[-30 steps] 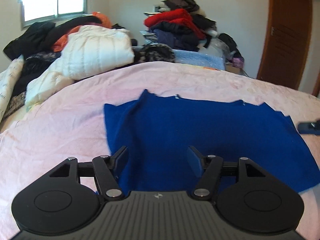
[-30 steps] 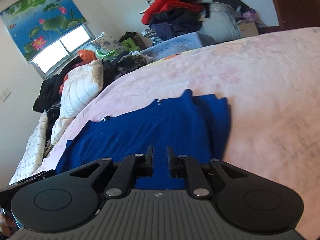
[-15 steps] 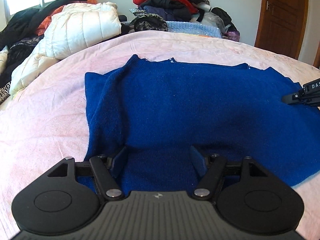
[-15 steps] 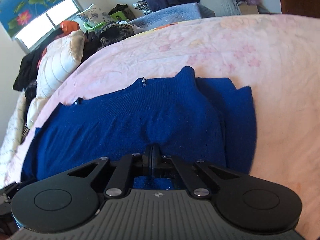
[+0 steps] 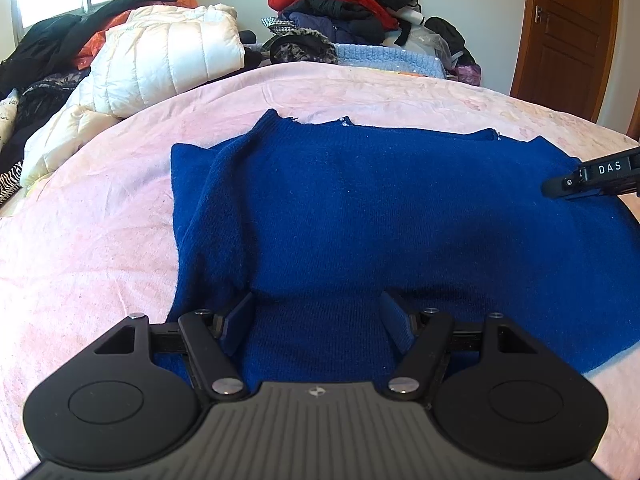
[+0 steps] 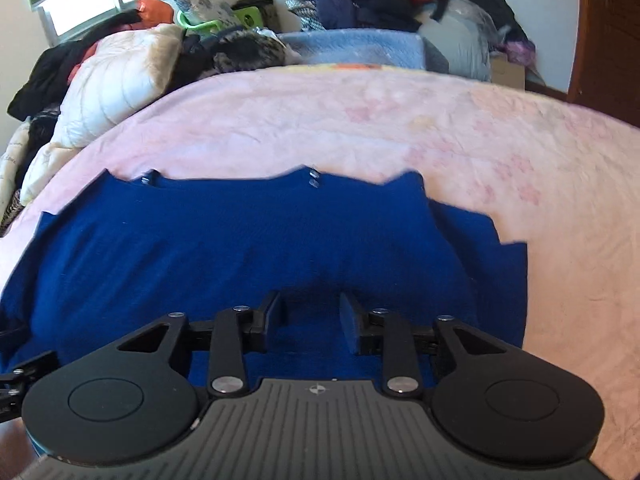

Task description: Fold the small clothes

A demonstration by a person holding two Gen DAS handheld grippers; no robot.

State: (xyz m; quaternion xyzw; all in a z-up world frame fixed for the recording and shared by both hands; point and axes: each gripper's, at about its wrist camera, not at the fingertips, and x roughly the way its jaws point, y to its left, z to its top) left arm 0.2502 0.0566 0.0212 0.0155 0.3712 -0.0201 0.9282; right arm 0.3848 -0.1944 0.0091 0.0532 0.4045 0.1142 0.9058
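Observation:
A dark blue knit sweater [image 5: 380,208] lies spread flat on the pink bed cover [image 5: 80,248], its sleeves folded in at both sides. It also shows in the right wrist view [image 6: 248,240]. My left gripper [image 5: 318,320] is open, low over the sweater's near hem toward its left side, with fabric between the fingers. My right gripper [image 6: 312,320] is open over the near hem toward the right side. The right gripper also shows at the right edge of the left wrist view [image 5: 592,178].
A white puffer jacket [image 5: 160,68] and dark clothes lie at the bed's far left. A heap of red and dark clothes [image 5: 344,4] stands at the back. A light blue blanket [image 6: 356,48] lies behind the bed. A brown door [image 5: 564,36] is at the right.
Both grippers have come down close to the sweater's near hem. The right gripper shut half a second ago and has now opened. The left gripper stayed open.

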